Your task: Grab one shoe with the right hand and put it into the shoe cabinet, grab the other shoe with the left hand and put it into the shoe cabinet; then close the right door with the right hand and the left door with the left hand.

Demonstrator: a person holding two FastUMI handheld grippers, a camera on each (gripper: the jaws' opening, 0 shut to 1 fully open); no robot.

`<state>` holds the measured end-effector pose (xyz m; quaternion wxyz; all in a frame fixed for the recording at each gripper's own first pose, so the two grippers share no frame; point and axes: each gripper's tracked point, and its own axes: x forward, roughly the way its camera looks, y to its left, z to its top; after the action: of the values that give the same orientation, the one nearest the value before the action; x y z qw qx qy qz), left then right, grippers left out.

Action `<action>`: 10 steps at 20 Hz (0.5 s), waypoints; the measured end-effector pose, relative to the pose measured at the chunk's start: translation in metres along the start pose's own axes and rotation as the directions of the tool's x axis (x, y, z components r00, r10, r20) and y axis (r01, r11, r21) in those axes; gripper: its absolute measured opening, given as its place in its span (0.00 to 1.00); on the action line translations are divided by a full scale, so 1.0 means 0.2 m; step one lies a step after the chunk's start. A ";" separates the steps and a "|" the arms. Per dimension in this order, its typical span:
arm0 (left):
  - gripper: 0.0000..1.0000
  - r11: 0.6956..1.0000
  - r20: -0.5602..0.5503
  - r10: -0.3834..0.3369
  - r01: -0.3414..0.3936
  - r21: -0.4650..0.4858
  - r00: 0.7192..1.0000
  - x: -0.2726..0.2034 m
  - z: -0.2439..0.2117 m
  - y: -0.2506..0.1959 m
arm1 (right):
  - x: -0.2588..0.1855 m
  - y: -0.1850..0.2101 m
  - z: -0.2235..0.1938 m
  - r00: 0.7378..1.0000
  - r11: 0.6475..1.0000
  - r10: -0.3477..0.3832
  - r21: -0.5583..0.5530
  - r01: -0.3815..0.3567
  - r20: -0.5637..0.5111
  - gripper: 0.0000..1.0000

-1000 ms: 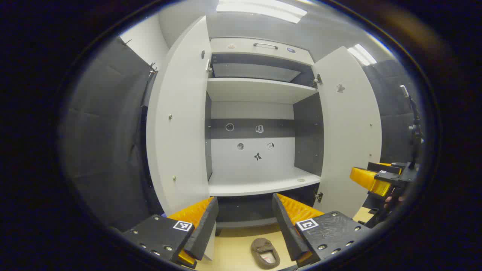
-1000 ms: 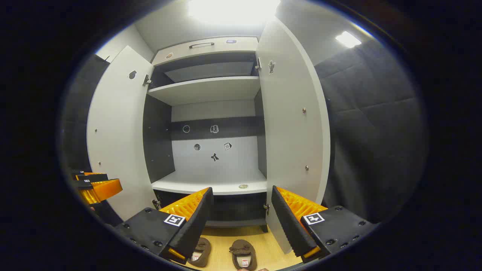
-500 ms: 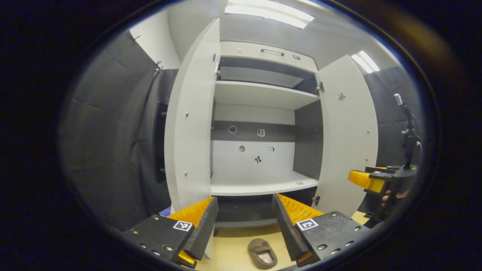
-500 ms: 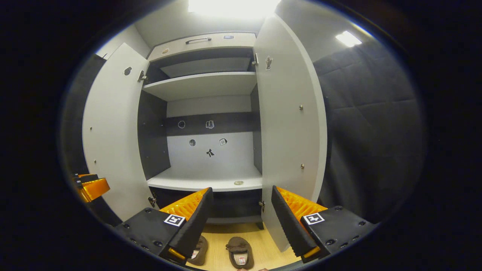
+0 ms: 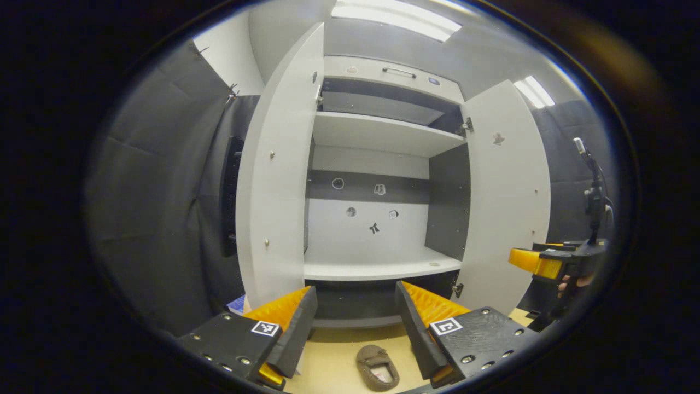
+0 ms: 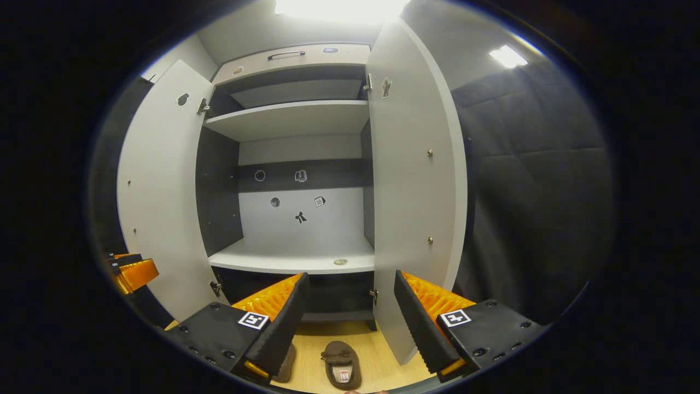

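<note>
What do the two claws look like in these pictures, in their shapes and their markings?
Each claw, the left claw and the right claw, has two long wedge-shaped fingers with ribbed inner faces. Each finger sits on a dark block with round screw heads, and each block carries a small square black-and-white tag. In the left gripper view the right claw appears farther off, on a dark body gripped by a hand.

Bright ceiling panels (image 5: 396, 19) light my booth from overhead; in the right gripper view one panel (image 6: 342, 6) blows out to white glare. The shoe cabinet (image 5: 377, 137) is evenly lit, though its lowest compartment sits in shadow. Both views are sharp in the middle, while straight door edges bow outward and dim towards the rim.
</note>
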<state>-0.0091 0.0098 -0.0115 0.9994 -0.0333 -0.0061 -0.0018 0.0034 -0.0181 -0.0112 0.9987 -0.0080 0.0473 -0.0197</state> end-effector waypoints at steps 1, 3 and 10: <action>0.83 1.000 -0.005 0.001 -0.001 0.000 1.000 0.00 -0.01 0.00 | 0.01 0.00 -0.01 1.000 1.000 0.005 -0.002 -0.005 -0.013 0.98; 0.84 1.000 -0.017 0.001 -0.001 0.000 1.000 0.00 -0.04 0.00 | 0.04 0.00 -0.03 0.999 1.000 0.001 0.004 -0.001 -0.033 0.98; 0.84 1.000 -0.054 0.000 0.000 0.003 0.999 0.00 -0.09 0.01 | 0.14 0.08 -0.16 0.991 0.999 0.028 0.022 -0.026 -0.132 0.98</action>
<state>-0.0095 0.0111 -0.0304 0.9993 -0.0318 0.0210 -0.0026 0.0298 -0.0041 -0.0451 0.9935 0.0039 0.1132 -0.0072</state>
